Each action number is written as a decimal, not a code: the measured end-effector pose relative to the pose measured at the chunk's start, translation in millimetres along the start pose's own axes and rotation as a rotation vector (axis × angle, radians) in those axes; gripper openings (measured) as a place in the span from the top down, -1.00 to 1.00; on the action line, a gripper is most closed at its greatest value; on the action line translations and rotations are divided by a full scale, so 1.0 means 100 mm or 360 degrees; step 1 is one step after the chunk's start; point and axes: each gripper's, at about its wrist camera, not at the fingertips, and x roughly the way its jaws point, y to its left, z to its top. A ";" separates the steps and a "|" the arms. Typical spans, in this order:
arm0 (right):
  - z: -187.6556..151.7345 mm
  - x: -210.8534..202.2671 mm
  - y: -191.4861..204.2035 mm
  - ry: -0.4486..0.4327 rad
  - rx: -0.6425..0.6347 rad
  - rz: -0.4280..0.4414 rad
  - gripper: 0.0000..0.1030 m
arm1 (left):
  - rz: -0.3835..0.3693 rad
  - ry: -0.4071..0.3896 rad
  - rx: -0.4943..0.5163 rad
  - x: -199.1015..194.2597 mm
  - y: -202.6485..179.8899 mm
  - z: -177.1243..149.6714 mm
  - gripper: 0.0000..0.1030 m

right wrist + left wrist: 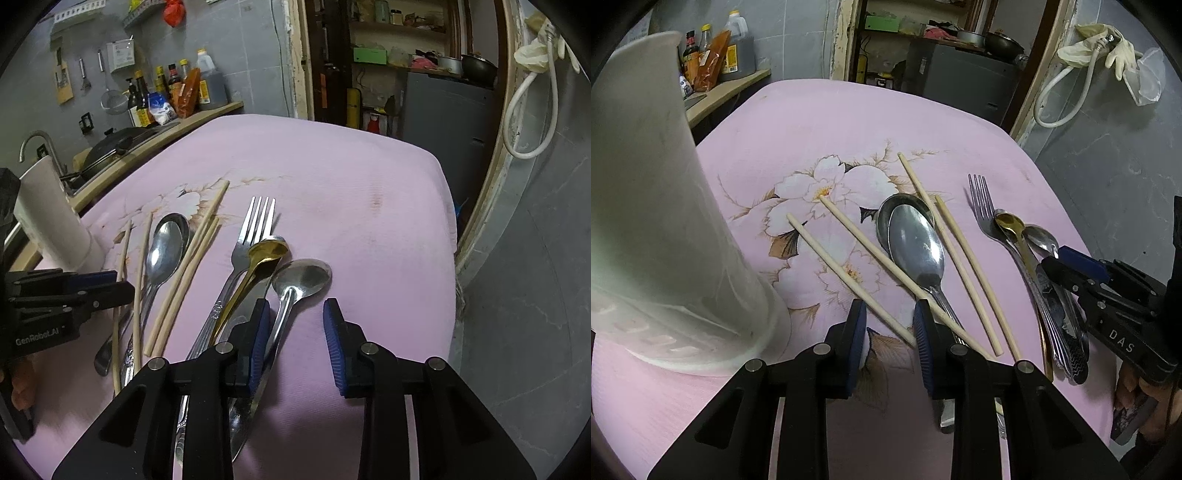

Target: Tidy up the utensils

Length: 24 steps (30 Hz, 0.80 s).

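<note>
Close left gripper (890,325) squarely on near end of chopstick (849,280) lying between parted pads, not yet clamped. Centre right gripper (297,325), likewise apart, over spoon (291,295) handle beside left pad. Both pitched steeply down over pink cloth (351,192); holder (653,206) far left.

Sauce bottles (173,88) line the counter; rubber gloves (1104,48) drape a white hose (1067,96)

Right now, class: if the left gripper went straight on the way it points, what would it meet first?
Most likely the chopstick lying across the gap ahead of the left gripper, then the pink cloth; depth is unclear.
</note>
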 end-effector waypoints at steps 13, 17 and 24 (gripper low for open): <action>-0.23 -0.24 -0.10 -0.0027 0.0262 0.0192 0.92 | -0.0145 0.0091 -0.0044 -0.16 0.11 -0.11 0.94; -0.35 -0.36 -0.07 -0.0033 0.0309 0.0215 0.92 | -0.0193 0.0117 -0.0061 -0.29 0.19 -0.21 0.94; -0.56 -0.56 0.01 -0.0031 0.0375 0.0250 0.92 | -0.0222 0.0132 -0.0011 -0.57 0.24 -0.46 0.96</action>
